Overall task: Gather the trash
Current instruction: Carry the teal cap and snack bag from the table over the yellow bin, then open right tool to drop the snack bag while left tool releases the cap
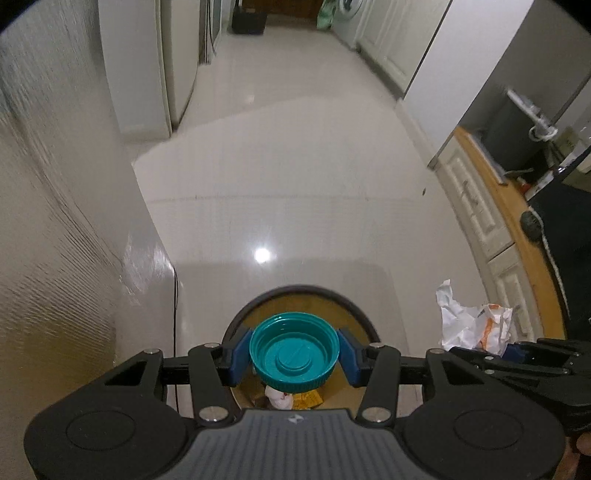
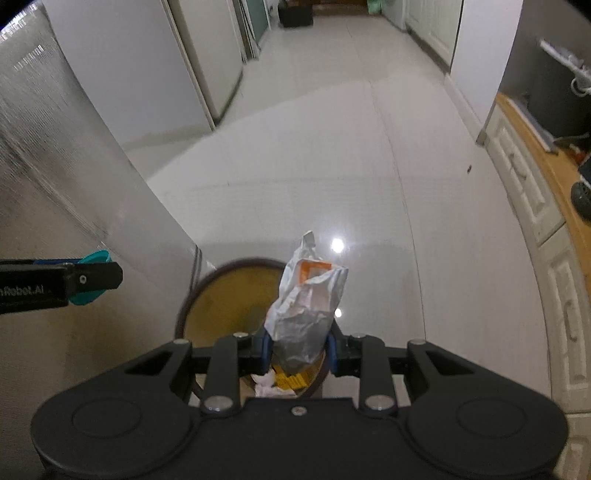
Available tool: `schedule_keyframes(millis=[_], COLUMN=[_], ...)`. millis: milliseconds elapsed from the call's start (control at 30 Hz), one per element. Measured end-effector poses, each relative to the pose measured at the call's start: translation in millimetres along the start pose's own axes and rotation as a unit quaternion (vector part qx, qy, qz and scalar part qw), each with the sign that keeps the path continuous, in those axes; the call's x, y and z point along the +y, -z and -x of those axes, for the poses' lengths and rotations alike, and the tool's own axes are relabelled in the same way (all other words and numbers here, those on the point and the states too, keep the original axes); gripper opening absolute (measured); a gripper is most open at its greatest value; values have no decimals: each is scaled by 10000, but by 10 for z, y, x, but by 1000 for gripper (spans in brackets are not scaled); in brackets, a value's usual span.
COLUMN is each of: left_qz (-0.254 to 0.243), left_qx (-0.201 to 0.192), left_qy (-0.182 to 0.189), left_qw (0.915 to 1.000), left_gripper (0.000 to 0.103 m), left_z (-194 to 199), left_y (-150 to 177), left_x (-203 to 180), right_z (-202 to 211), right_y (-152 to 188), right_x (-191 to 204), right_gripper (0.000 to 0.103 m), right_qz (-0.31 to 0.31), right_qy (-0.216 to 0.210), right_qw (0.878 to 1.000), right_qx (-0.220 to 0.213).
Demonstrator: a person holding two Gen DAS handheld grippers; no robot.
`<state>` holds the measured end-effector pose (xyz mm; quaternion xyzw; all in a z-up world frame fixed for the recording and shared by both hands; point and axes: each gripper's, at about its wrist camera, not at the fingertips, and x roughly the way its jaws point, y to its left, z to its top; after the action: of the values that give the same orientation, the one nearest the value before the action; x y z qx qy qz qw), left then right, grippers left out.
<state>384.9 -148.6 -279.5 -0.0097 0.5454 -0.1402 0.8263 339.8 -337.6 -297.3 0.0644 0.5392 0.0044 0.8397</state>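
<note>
My left gripper [image 1: 294,356] is shut on a teal plastic lid [image 1: 294,356], held open side up right above the round brown trash bin [image 1: 354,310]. Crumpled white tissue and a yellow wrapper lie inside the bin. My right gripper [image 2: 299,350] is shut on a crumpled white and orange plastic bag [image 2: 306,306], held over the right part of the trash bin [image 2: 221,295]. The bag [image 1: 474,321] and right gripper show at the right of the left wrist view. The left gripper with the lid [image 2: 92,280] shows at the left of the right wrist view.
The bin stands on a glossy white tiled floor [image 1: 295,177] beside a silvery wall or appliance [image 1: 55,221] on the left. White cabinets under a wooden countertop [image 1: 491,184] run along the right. A dark box [image 1: 249,18] sits at the hallway's far end.
</note>
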Motion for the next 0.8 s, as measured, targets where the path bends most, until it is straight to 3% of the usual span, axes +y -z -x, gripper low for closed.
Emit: schedule_keyframes(millis=[400,667,800], left_qz=[215,354,328], left_qx=[716,1044,1129], left_qy=[-31,-42,-29], left_qw=[9972,9939,9931], left_gripper=[50,50,50], left_z=[-639,-887,-961], left_y=[3,34,43], left_x=[304,425,400], right_z=[-849,-1188,-1269], right_y=[-95,-67,-72], right_x=[145,220,174], right_gripper=[32,35,50], right_qz=[289,436,428], right_qy=[47,181,233], right_qw=[9958,9916,9906], right_qx=[870,1208,1278])
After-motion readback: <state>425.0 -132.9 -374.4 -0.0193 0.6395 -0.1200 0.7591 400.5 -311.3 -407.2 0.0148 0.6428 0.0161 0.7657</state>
